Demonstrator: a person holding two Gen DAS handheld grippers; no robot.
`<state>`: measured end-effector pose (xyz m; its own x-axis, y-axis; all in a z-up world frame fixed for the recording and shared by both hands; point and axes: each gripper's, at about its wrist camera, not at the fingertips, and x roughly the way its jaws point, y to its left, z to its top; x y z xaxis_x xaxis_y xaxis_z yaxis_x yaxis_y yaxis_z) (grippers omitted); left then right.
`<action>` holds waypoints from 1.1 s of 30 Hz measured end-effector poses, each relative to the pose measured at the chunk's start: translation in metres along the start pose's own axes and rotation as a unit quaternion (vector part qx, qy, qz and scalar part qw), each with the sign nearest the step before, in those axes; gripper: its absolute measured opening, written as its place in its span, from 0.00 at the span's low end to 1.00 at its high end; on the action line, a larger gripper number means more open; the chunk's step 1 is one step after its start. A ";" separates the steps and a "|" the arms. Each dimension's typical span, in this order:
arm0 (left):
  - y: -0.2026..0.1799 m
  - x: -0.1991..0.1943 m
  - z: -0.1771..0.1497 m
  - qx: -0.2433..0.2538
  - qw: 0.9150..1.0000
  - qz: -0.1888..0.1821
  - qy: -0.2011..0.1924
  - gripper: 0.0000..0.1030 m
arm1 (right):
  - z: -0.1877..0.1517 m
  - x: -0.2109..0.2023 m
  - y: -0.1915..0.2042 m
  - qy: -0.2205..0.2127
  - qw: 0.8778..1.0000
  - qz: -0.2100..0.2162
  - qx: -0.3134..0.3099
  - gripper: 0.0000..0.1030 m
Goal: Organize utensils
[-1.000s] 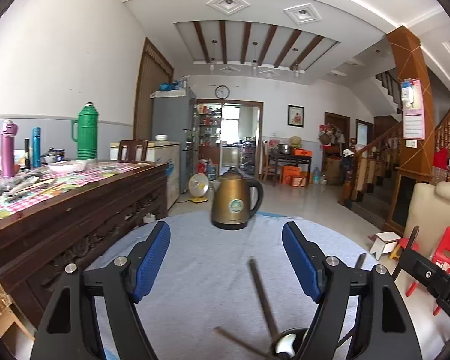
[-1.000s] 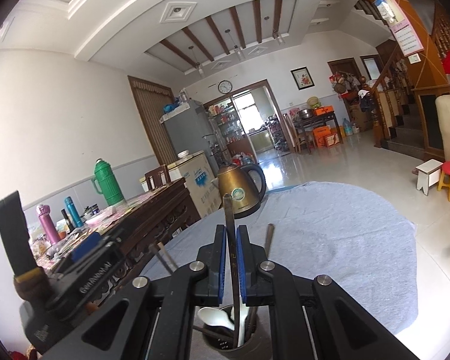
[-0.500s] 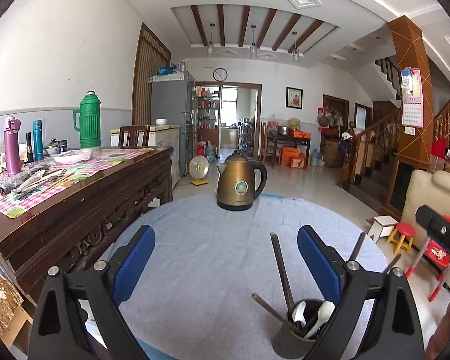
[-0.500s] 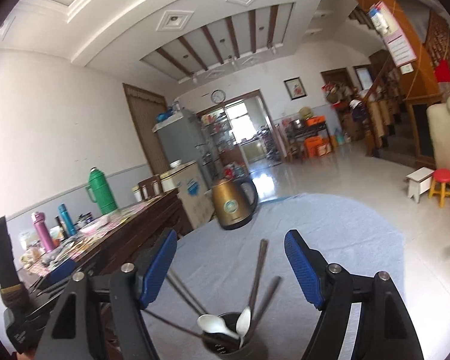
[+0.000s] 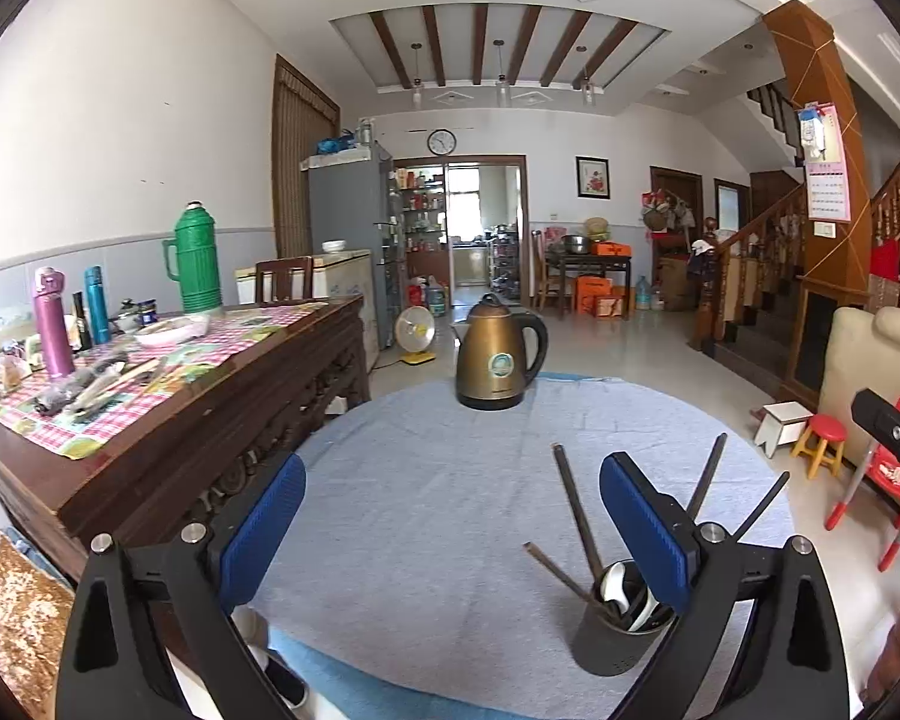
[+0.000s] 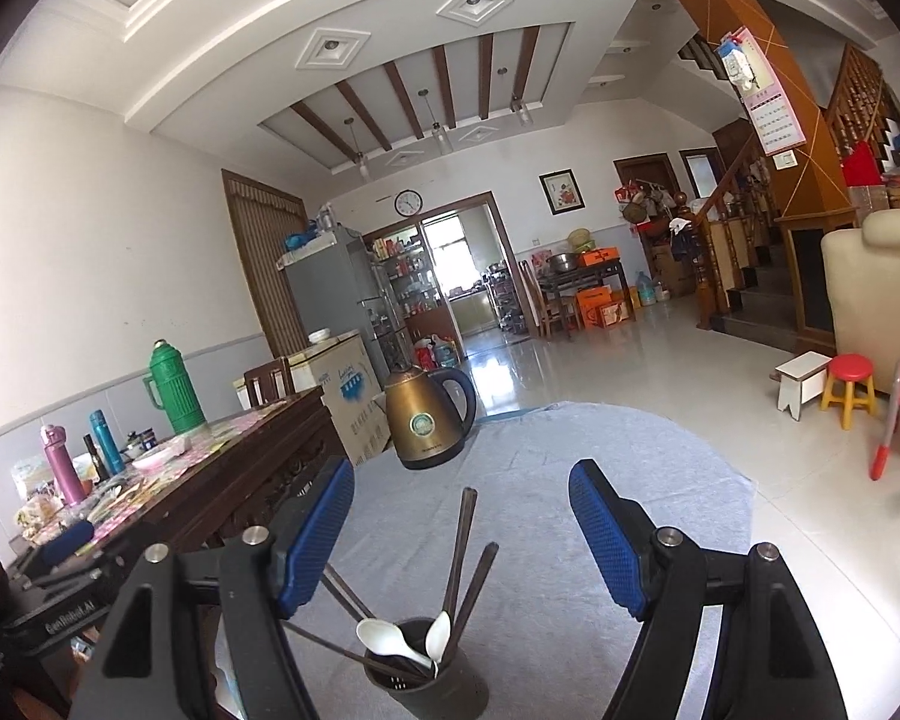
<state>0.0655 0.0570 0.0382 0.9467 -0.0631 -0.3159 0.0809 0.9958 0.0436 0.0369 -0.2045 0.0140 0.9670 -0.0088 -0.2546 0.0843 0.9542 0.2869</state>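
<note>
A dark grey utensil cup (image 5: pixel 615 642) stands on the round table's light blue cloth (image 5: pixel 438 510). It holds several dark chopsticks (image 5: pixel 576 510) and white spoons (image 5: pixel 615 579). In the right wrist view the cup (image 6: pixel 429 687) sits low between the fingers, with chopsticks (image 6: pixel 462 546) and spoons (image 6: pixel 384 639) sticking up. My left gripper (image 5: pixel 450 534) is open and empty, with the cup behind its right finger. My right gripper (image 6: pixel 462 534) is open and empty above the cup.
A bronze electric kettle (image 5: pixel 498 360) stands at the table's far edge. A dark wooden sideboard (image 5: pixel 168 420) with bottles and a green thermos (image 5: pixel 195 261) runs along the left. Stools (image 5: pixel 822 444) and a red chair stand on the floor at right.
My right gripper has opened, letting go of a chopstick that now rests in the cup, and has drawn back. My left gripper has pulled back, so the cup shows more fully.
</note>
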 end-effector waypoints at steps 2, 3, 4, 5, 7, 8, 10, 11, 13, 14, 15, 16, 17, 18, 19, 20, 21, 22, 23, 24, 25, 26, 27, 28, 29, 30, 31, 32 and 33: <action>0.003 -0.002 0.001 -0.001 1.000 0.008 0.003 0.96 | -0.003 -0.002 0.002 0.006 1.000 -0.004 -0.009 0.75; 0.005 -0.003 0.001 -0.003 1.000 0.011 0.005 0.96 | -0.004 -0.002 0.003 0.009 1.000 -0.006 -0.014 0.75; 0.006 -0.004 0.001 -0.004 1.000 0.014 0.007 0.96 | -0.006 -0.003 0.004 0.013 1.000 -0.007 -0.016 0.75; 0.008 -0.004 0.001 -0.004 1.000 0.015 0.009 0.96 | -0.009 -0.004 0.004 0.018 1.000 -0.007 -0.018 0.75; 0.010 -0.006 0.002 -0.003 1.000 0.019 0.011 0.96 | -0.013 -0.004 0.005 0.024 1.000 -0.008 -0.018 0.75; 0.010 -0.007 0.002 -0.001 1.000 0.021 0.012 0.96 | -0.015 -0.004 0.004 0.031 0.999 -0.007 -0.017 0.75; 0.010 -0.008 0.001 0.002 1.000 0.025 0.013 0.96 | -0.020 -0.004 0.004 0.040 0.999 -0.005 -0.017 0.75; 0.010 -0.009 0.001 0.004 1.000 0.026 0.013 0.96 | -0.022 -0.004 0.004 0.043 0.999 -0.005 -0.017 0.75; 0.011 -0.010 0.001 0.006 1.000 0.028 0.013 0.96 | -0.025 -0.004 0.005 0.049 0.999 -0.004 -0.018 0.75; 0.010 -0.011 0.001 0.008 0.999 0.029 0.014 0.96 | -0.027 -0.004 0.005 0.051 0.998 -0.003 -0.019 0.75; 0.011 -0.011 0.001 0.009 0.999 0.029 0.015 0.96 | -0.028 -0.005 0.005 0.054 0.998 -0.003 -0.021 0.75; 0.011 -0.009 0.001 0.010 0.999 0.030 0.016 0.96 | -0.029 -0.006 0.006 0.056 0.998 -0.003 -0.022 0.75; 0.011 -0.010 0.001 0.011 0.999 0.031 0.016 0.96 | -0.031 -0.007 0.006 0.058 0.998 -0.002 -0.023 0.75; 0.012 -0.011 0.001 0.011 0.999 0.032 0.016 0.96 | -0.031 -0.007 0.007 0.060 0.998 -0.001 -0.024 0.75; 0.012 -0.011 0.003 0.011 0.999 0.032 0.017 0.96 | -0.032 -0.007 0.008 0.061 0.998 0.000 -0.025 0.75; 0.012 -0.012 0.002 0.012 0.999 0.032 0.018 0.96 | -0.033 -0.008 0.008 0.062 0.998 0.000 -0.026 0.75; 0.012 -0.012 0.002 0.012 0.999 0.033 0.019 0.96 | -0.033 -0.008 0.009 0.064 0.998 0.001 -0.027 0.75; 0.012 -0.014 0.002 0.012 0.999 0.033 0.020 0.96 | -0.033 -0.009 0.009 0.064 0.998 0.001 -0.028 0.75; 0.012 -0.014 0.001 0.013 0.999 0.033 0.023 0.96 | -0.034 -0.010 0.009 0.065 0.997 0.001 -0.029 0.75; 0.011 -0.014 0.000 0.014 0.999 0.033 0.025 0.96 | -0.034 -0.011 0.010 0.065 0.997 0.001 -0.029 0.75; 0.011 -0.015 0.000 0.016 0.999 0.034 0.026 0.96 | -0.035 -0.012 0.010 0.066 0.997 0.001 -0.029 0.75; 0.010 -0.015 -0.001 0.018 0.999 0.035 0.028 0.96 | -0.035 -0.012 0.011 0.067 0.997 0.002 -0.029 0.75; 0.010 -0.016 -0.001 0.019 0.999 0.037 0.029 0.96 | -0.035 -0.012 0.012 0.069 0.997 0.003 -0.030 0.75; 0.010 -0.016 -0.001 0.019 0.999 0.038 0.030 0.96 | -0.036 -0.013 0.013 0.069 0.997 0.003 -0.030 0.75; 0.010 -0.016 -0.001 0.019 0.999 0.039 0.033 0.96 | -0.036 -0.014 0.013 0.070 0.997 0.003 -0.031 0.75; 0.010 -0.016 -0.001 0.018 0.998 0.040 0.035 0.96 | -0.036 -0.014 0.015 0.071 0.997 0.005 -0.032 0.75; 0.010 -0.017 -0.002 0.016 0.998 0.042 0.036 0.96 | -0.037 -0.015 0.016 0.072 0.997 0.006 -0.032 0.75; 0.011 -0.018 -0.002 0.015 0.998 0.042 0.036 0.97 | -0.038 -0.016 0.017 0.073 0.997 0.007 -0.033 0.75; 0.012 -0.019 -0.002 0.012 0.998 0.041 0.036 0.97 | -0.038 -0.016 0.018 0.074 0.997 0.008 -0.034 0.75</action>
<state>0.0475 0.0701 0.0427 0.9256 0.0238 -0.3776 0.0127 0.9955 0.0938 0.0135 -0.1759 -0.0116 0.9219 0.0453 -0.3847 0.0483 0.9720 0.2301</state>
